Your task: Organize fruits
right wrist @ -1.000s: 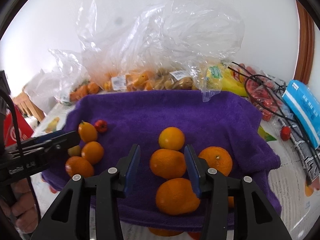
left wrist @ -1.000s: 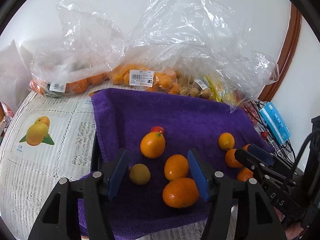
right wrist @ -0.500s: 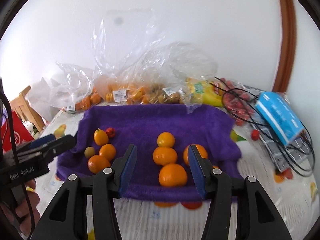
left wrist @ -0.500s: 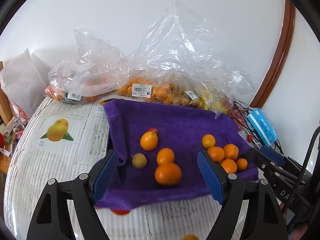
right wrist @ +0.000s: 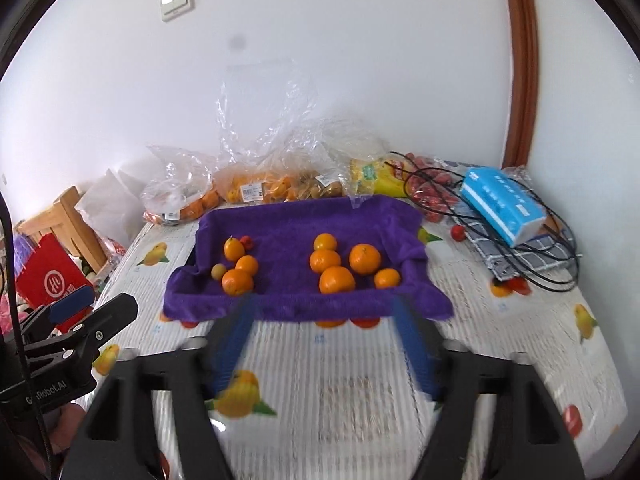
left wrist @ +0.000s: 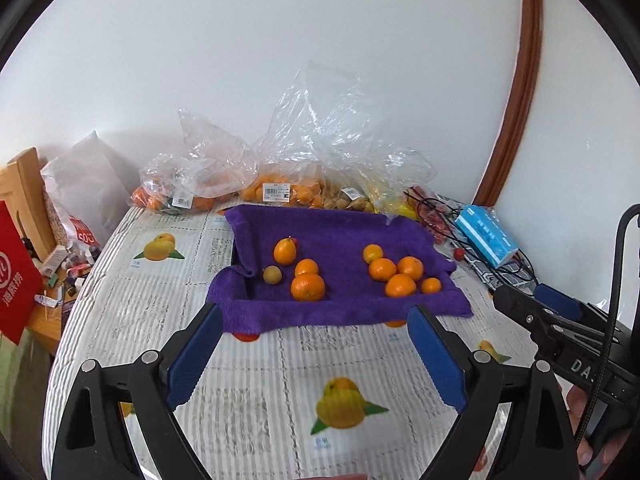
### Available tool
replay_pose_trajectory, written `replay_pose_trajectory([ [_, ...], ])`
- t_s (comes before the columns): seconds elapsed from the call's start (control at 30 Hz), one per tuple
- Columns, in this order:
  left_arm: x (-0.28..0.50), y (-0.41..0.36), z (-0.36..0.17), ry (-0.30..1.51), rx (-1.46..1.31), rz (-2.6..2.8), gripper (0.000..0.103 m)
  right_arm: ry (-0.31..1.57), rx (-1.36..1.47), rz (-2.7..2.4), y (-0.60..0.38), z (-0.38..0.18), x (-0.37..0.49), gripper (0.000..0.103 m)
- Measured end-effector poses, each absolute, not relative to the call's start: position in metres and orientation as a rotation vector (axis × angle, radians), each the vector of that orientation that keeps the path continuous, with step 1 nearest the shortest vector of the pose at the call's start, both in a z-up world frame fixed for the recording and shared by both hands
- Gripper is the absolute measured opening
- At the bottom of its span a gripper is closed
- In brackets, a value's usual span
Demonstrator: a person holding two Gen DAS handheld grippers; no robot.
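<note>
A purple towel (left wrist: 336, 240) (right wrist: 296, 224) lies on the table with two groups of fruit. The left group has oranges (left wrist: 307, 286) (right wrist: 237, 281), a small yellow-green fruit (left wrist: 272, 275) and a small red fruit (right wrist: 247, 242). The right group has several oranges (left wrist: 400, 285) (right wrist: 337, 279). My left gripper (left wrist: 314, 320) is open and empty, held back above the tablecloth in front of the towel. My right gripper (right wrist: 322, 308) is open and empty, also in front of the towel; it shows at the right of the left wrist view (left wrist: 532, 306).
Clear plastic bags of fruit (left wrist: 280, 190) (right wrist: 260, 188) stand behind the towel against the wall. A blue tissue pack (right wrist: 502, 200), black cables (right wrist: 532, 248) and a checked cloth lie at the right. A wooden chair and red bag (right wrist: 52, 276) stand left of the table edge.
Both grippers have pulled back and up from the towel, so the fruit looks smaller and farther. Both have opened wider. The fruit has not moved.
</note>
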State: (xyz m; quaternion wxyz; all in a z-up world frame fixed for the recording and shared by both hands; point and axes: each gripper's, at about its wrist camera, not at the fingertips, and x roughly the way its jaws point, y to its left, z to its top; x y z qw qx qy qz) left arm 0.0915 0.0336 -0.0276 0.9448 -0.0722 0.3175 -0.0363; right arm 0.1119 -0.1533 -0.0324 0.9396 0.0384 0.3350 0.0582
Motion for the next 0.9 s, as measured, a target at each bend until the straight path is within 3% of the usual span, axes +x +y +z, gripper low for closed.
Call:
replay_pose_trajectory([
  [0.37,0.034,0.018,-0.009,0.612,-0.108,-0.059,0.095,0.629,0.053,0.058,-0.167,-0.023,0.047,0.098],
  [0.9,0.010,0.005,-0.001,0.588,-0.059,-0.029,0.095,0.602,0.073,0.056,-0.180,-0.015,0.012,0.098],
])
